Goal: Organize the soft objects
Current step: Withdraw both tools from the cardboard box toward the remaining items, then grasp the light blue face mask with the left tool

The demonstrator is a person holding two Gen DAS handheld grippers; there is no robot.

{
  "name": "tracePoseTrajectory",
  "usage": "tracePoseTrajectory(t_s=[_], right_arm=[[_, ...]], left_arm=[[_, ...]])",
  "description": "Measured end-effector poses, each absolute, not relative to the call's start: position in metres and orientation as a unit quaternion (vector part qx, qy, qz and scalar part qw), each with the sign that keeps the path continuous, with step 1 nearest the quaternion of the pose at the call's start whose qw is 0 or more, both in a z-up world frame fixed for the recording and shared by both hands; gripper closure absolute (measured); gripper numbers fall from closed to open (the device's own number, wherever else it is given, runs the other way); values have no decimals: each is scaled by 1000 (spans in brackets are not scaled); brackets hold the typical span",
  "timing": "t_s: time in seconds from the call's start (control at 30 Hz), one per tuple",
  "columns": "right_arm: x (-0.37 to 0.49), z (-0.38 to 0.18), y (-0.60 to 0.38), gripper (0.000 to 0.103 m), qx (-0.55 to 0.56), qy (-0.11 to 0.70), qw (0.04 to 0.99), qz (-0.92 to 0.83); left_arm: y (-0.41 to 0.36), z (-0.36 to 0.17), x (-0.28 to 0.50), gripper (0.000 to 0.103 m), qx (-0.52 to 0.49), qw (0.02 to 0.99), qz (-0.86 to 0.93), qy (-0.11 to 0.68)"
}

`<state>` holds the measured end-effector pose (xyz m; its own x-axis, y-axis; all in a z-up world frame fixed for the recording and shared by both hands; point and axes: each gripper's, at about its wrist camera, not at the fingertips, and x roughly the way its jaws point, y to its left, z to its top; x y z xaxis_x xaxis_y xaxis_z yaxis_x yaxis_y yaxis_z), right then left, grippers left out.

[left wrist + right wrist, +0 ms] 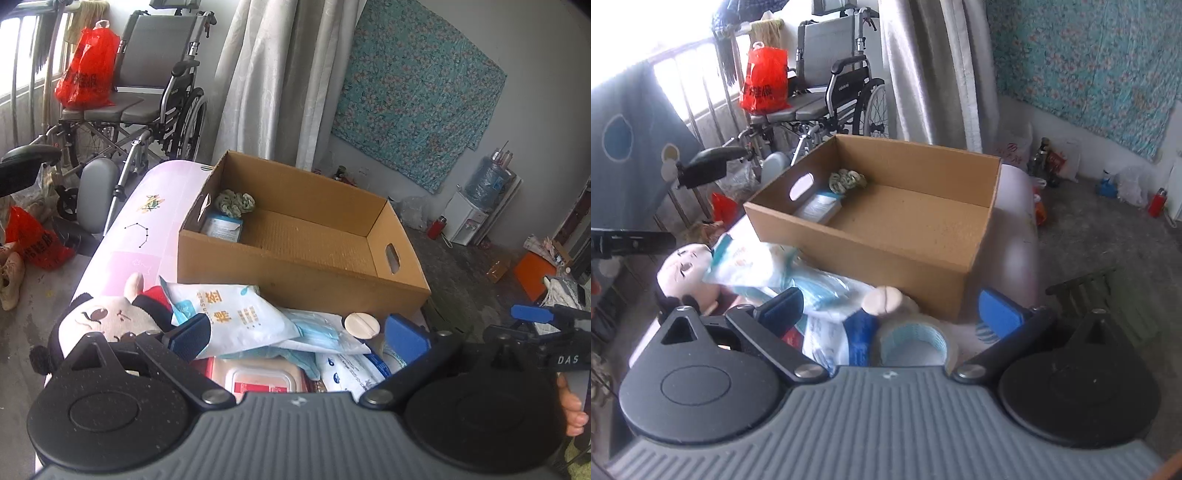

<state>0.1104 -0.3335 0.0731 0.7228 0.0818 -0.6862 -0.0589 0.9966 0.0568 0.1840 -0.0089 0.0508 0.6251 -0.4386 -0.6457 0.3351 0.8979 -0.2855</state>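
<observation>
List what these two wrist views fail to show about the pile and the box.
- Red-lidded wipes pack: left wrist view, lower part hidden by the left gripper body.
- Tape roll: right wrist view, near side cut off by the right gripper body.
- Flat packet in the cardboard box: print too small to read.

Pink table [122,236]: cardboard box [295,273], plush doll [107,321], white packets [236,317], round puff [361,325], tape roll [916,343].

One cardboard box [295,254], one plush doll [99,321], one scrunchie [235,203], two red bags [88,70].
</observation>
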Motion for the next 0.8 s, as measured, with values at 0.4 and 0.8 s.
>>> tracePoseTrajectory(t_s=[0.4, 0.8], right_arm=[[113, 28, -358, 1, 197, 317, 926, 47], [173, -28, -372, 18, 319, 376, 868, 56]], left_arm=[[-37, -3, 149, 5, -51, 905, -181, 381], [-27, -51, 209, 28, -199, 864, -123, 446]])
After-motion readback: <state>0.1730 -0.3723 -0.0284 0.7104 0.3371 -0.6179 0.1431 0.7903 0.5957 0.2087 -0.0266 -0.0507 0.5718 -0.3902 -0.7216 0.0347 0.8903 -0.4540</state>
